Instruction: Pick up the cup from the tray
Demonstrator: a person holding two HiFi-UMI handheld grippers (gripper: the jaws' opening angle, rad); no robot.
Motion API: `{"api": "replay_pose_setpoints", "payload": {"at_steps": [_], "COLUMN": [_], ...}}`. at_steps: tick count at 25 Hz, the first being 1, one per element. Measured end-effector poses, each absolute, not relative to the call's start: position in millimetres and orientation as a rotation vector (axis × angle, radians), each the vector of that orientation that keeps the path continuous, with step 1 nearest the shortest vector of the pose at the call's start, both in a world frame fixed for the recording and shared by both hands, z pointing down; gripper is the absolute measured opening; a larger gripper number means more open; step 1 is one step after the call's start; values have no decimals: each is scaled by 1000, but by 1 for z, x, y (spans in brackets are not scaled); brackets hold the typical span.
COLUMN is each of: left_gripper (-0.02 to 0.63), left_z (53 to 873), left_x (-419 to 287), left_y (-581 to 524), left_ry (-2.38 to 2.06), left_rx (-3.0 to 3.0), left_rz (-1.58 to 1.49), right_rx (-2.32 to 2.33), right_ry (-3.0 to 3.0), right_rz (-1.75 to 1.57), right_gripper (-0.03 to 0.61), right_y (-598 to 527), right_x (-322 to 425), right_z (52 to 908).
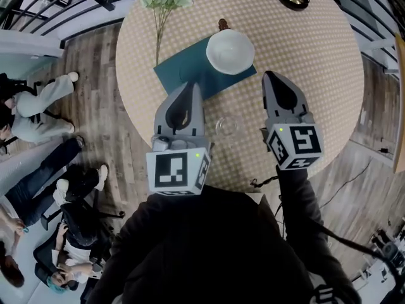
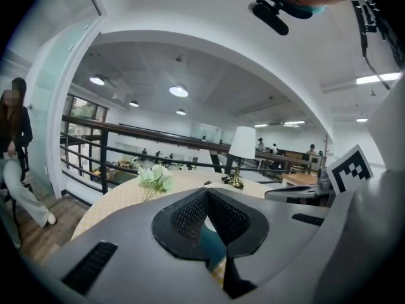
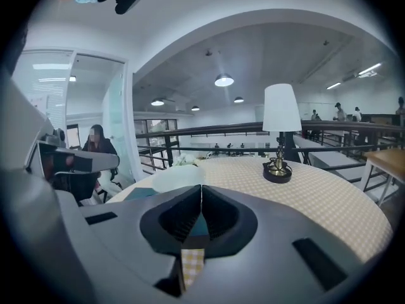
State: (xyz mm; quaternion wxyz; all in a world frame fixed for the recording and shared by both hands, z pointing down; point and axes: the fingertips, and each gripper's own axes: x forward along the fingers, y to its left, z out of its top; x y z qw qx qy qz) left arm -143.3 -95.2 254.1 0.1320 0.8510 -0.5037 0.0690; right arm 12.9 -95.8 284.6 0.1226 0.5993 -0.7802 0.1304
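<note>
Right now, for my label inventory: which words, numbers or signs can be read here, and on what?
None: no readable words or numbers.
Marker cube of the left tongs: black-and-white square pattern, no letters.
Marker cube of the right tongs: the same kind of pattern.

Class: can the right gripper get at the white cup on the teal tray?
Probably yes: only bare tablecloth lies between the right gripper and the white cup. Its shut jaws would need opening first.

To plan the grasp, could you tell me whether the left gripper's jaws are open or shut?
Shut: in its own view the left gripper has its jaws meeting at the tips, with nothing clamped between them.
</note>
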Motion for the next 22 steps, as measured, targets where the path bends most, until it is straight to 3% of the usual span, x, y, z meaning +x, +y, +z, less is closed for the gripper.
{"api": "replay_pose_setpoints", "payload": {"at_steps": [22], "left_gripper": [6], "left_z": [336], "left_x": [-113], "left_y": [-197], "left_ry": [-1243], "left_rx": [2493], "left_rz": [574], "right_rx": [1661], "right_ry": [-2258], "right_rz": [472], "right_gripper": [8], "right_y": [-180], "right_x": [15], "right_z": [357]}}
